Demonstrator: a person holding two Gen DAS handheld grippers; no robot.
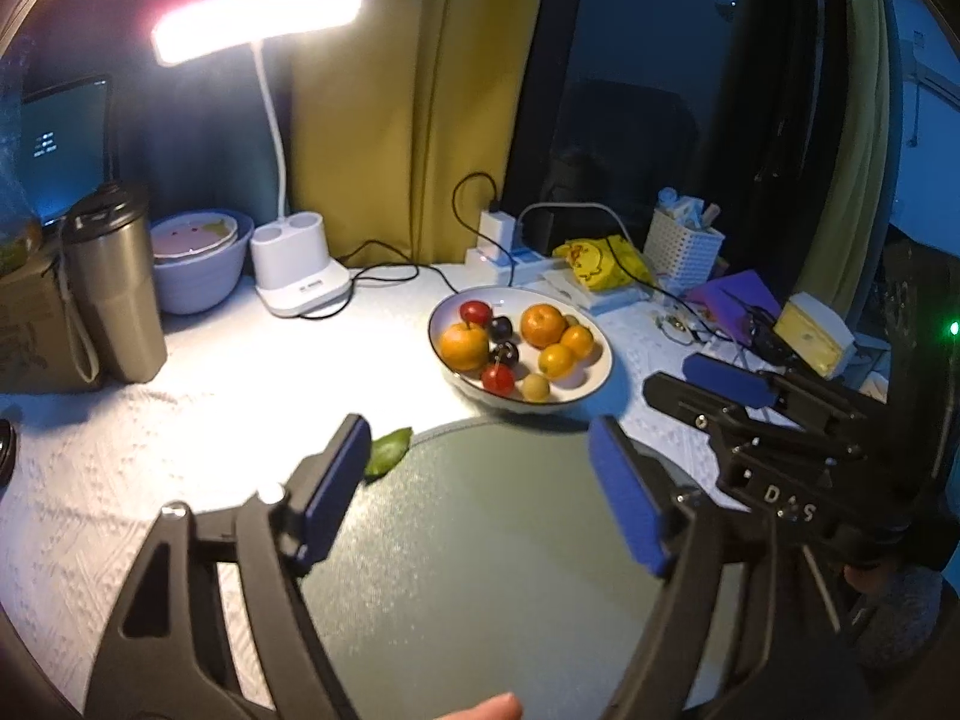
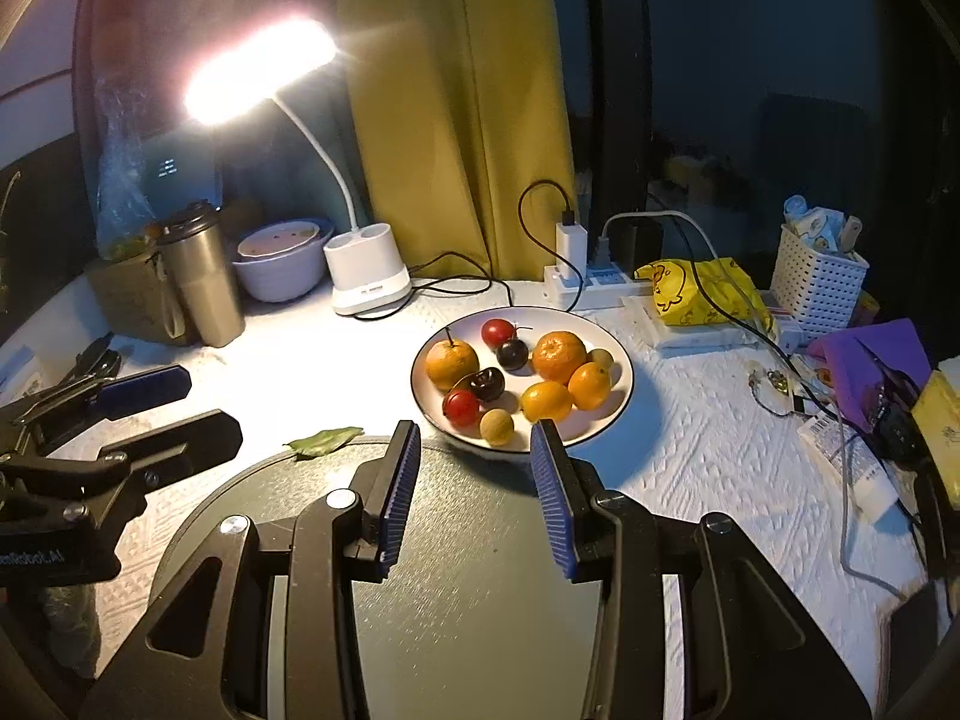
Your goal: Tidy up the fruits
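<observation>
Presently both gripper sets agape and empty: left gripper (image 1: pixel 480 498), right gripper (image 2: pixel 474 492); fruit plate (image 2: pixel 621 360) beyond, roundish.

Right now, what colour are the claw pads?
Blue pads, clearest in the right wrist view.

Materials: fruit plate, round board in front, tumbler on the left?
Plate: looks like glazed white ceramic, glossy with a thin dark rim line.
Board: dark grey-green with a fine grainy matte sheen; frosted glass or plastic, cannot tell.
Tumbler: brushed metal, likely stainless steel, with a black plastic-looking lid.
</observation>
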